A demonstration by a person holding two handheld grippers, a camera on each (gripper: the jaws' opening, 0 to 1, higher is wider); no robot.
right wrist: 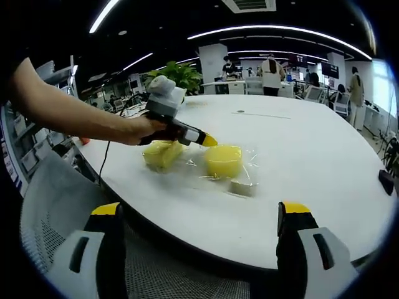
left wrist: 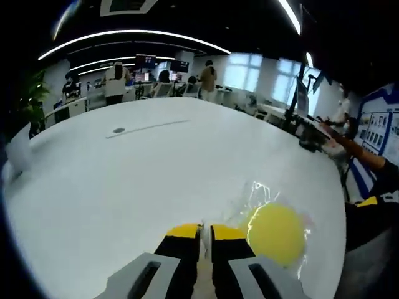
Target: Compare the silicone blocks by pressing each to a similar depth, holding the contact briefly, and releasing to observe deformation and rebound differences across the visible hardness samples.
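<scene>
- In the right gripper view, two silicone blocks are sitting on the table [right wrist: 324, 162]: the round block [right wrist: 223, 160] is lying to the right of the other block [right wrist: 162, 154].
- The left claw [right wrist: 209, 141] is reaching in from the left, above both blocks.
- A small flat piece [right wrist: 242, 187] is lying just nearer than the round block.
- In the left gripper view, the round block [left wrist: 276, 232] is lying just right of the left claw [left wrist: 206, 233].
</scene>
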